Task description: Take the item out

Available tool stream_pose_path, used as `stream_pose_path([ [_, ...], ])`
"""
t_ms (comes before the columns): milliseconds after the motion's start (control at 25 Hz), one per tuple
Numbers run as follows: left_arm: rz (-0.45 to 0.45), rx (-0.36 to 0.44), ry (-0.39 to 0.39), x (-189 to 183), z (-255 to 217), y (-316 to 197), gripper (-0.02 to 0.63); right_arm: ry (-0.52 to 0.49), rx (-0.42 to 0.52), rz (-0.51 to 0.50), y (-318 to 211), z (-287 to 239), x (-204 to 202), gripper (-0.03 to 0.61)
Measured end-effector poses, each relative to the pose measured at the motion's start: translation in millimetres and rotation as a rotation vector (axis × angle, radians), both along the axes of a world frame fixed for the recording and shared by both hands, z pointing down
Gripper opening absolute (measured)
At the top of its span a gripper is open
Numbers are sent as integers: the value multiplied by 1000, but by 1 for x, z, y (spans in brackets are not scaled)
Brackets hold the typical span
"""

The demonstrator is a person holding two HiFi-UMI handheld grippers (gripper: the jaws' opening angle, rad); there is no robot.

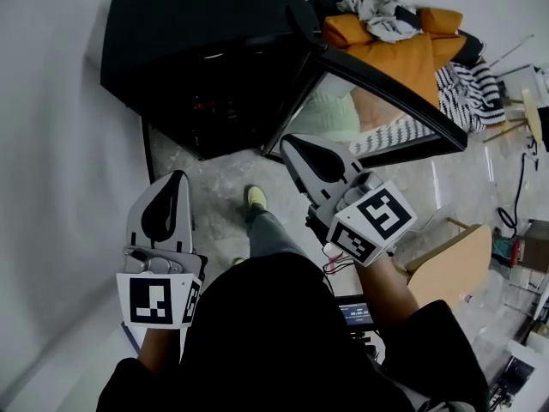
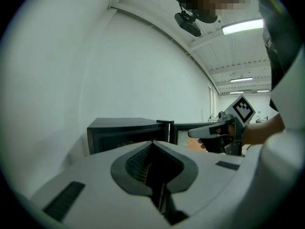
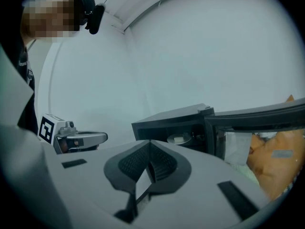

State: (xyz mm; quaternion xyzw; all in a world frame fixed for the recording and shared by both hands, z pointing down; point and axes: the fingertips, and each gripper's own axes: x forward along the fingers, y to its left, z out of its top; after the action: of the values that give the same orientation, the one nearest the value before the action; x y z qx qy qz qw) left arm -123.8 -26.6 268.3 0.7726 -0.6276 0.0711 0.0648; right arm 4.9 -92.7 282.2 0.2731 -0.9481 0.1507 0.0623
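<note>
Head view: left gripper [image 1: 176, 178] and right gripper [image 1: 292, 144], jaws closed and empty, short of open black oven [image 1: 197, 50]. Approach step, likely. Next: open jaws, reach dish [image 3: 181, 138] inside (dimly seen).

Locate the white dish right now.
In the right gripper view, the white dish sits inside the open black cabinet, right of centre, just left of its swung-open door.
</note>
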Motion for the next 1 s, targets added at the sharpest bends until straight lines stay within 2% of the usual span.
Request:
stream_pose_path([
  [560,5,-8,-23,19,-5,-61,8,-21,-29,-28,-47,3,9,6],
  [1000,-42,11,-64,18,-12,-93,8,-58,-43,-137,-66,7,-9,6],
])
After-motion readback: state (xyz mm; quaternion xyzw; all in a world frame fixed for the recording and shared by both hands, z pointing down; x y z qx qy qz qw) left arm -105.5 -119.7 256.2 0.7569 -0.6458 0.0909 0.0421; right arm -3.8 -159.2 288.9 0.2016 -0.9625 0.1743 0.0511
